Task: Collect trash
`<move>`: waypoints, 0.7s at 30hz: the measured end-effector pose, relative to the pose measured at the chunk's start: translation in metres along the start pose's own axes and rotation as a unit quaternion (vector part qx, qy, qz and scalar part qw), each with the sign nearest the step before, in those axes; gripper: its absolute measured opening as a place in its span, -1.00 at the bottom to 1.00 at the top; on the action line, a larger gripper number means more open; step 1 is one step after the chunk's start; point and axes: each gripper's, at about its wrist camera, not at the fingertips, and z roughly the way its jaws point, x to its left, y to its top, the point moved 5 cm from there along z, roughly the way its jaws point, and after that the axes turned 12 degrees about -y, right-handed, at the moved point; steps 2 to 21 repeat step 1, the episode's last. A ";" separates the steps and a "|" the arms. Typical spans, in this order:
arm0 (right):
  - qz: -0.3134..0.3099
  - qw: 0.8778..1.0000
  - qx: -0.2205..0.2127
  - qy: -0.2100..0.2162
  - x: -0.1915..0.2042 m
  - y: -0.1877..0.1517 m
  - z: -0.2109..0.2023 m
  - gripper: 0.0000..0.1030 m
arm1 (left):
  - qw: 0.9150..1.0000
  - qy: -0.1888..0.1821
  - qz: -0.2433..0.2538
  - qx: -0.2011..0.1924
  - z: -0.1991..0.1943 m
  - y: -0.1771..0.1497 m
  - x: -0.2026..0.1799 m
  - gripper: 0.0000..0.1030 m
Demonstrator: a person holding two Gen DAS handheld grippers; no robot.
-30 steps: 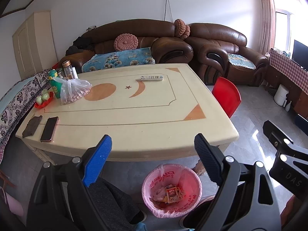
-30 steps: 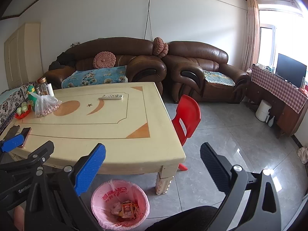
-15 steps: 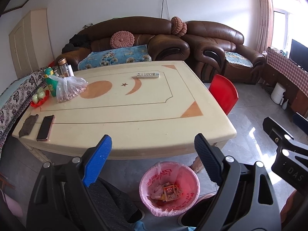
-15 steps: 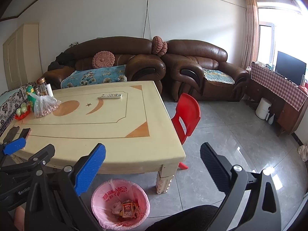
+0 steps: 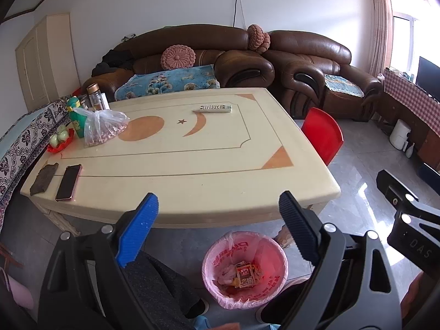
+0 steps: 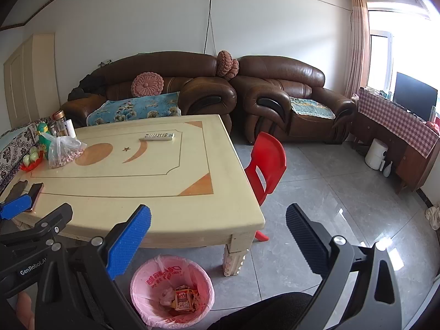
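**A:** Where does the trash sit from your fingers?

**B:** Low in both frames. The round bin with the pink printed liner (image 5: 244, 269) stands on the grey tiled floor (image 6: 316, 192), just in front of the near edge of the cream surface with orange moon inlays (image 5: 192, 165). A red and yellow printed wrapper (image 5: 244, 273) and other scraps lie inside it.

**A:** And your grippers?

**B:** Your left gripper (image 5: 218, 225) has its fingers spread wide with nothing between them. Your right gripper (image 6: 218, 235) is the same: wide apart, empty. In the left view the bin lies between the two fingertips and below them; in the right view it lies lower left, under the blue finger (image 6: 129, 243).

**A:** So which hand is nearer?

**B:** Your left, I judge, since the bin is centred under it. No loose trash shows on the surface. I see a white remote control (image 5: 216, 107) near the far edge, a clear plastic bag of reddish nuts (image 5: 103, 128) at upper left, and a dark phone (image 5: 68, 183) at the near left corner.

**A:** Done, then?

**B:** Likely close to it; you have no obvious piece left to reach for.
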 end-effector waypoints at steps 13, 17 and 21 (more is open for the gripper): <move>0.000 1.000 0.000 0.000 0.000 0.000 0.000 0.87 | 1.000 0.002 -0.001 -0.001 0.000 0.000 0.000 0.74; 0.000 1.000 0.000 0.000 0.000 0.000 0.000 0.87 | 1.000 0.002 -0.001 -0.001 0.000 0.000 0.000 0.74; 0.000 1.000 0.000 0.000 0.000 0.000 0.000 0.87 | 1.000 0.002 -0.001 -0.001 0.000 0.000 0.000 0.74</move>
